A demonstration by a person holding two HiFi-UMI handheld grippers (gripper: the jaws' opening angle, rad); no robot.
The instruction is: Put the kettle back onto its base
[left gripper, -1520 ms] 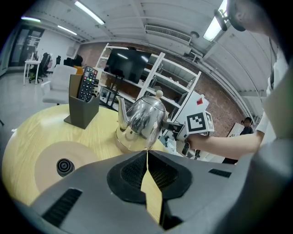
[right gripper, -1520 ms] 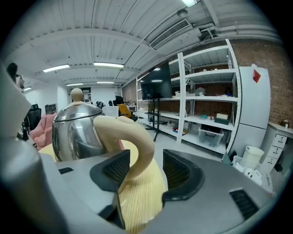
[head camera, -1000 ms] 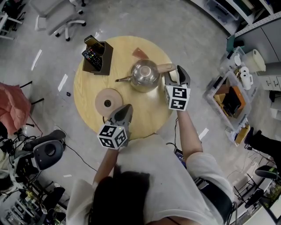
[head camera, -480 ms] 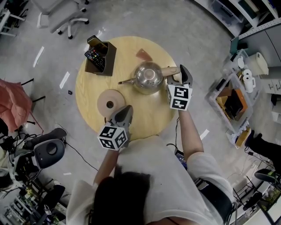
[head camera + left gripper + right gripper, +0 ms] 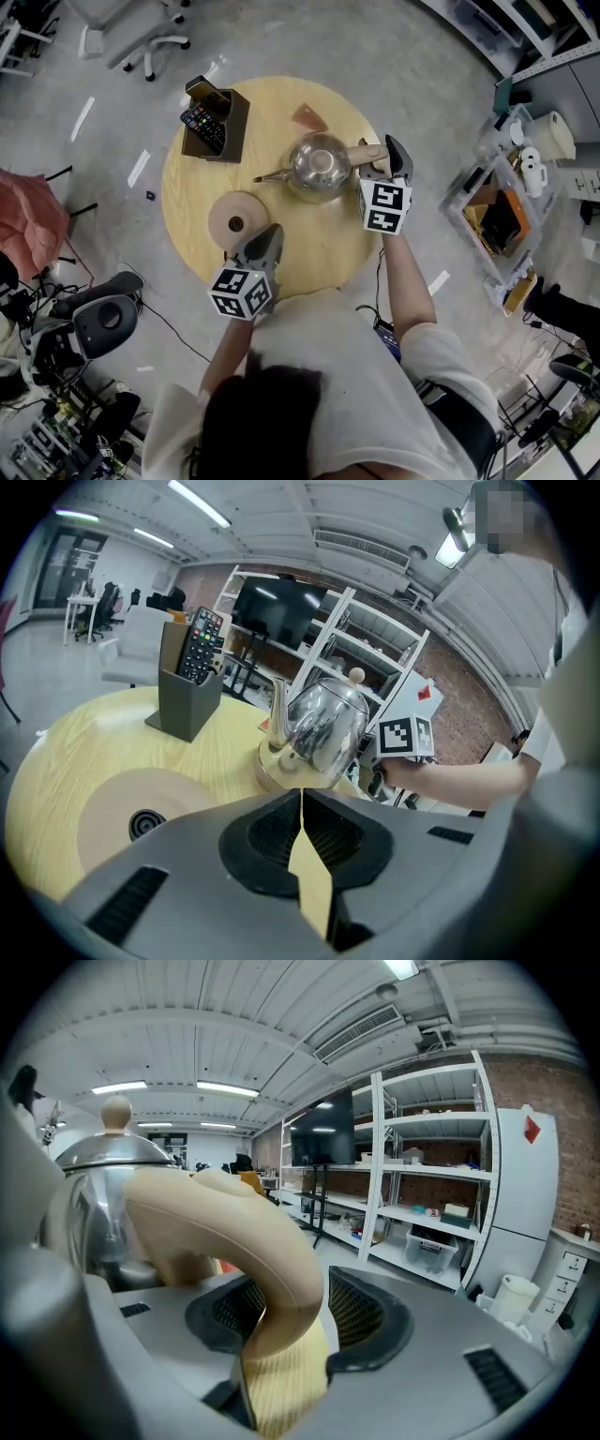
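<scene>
Hovering at the lower left of the head view, the left claw [image 5: 301, 803] is clenched on nothing, its tips meeting just short of the base [image 5: 234, 217]. That base is a round tan disc with a dark socket in its middle, lying flat on the surface [image 5: 309, 253], and nothing sits on it.

Right of it, up past centre and apart from the disc, stands the kettle [image 5: 319, 167], shiny, spout pointing left. Further right, the right claw [image 5: 291, 1321] is grasping the pale curved handle [image 5: 234, 1232], pads snug on either side.

The grip sits out at the handle's far end, so the body will likely want to droop. Best to hold firm, lift straight up and keep the spout level. Then carry it toward the lower left, centre it over that dark socket and lower it straight down. Let go only once it sits flat. The spare claw is well placed to pin the disc if it slides.

The kettle's underside is hidden in every view, so its fit to the socket cannot be judged. The right gripper view cuts off most of the body and shows no base at all. No cord from the base is visible.
</scene>
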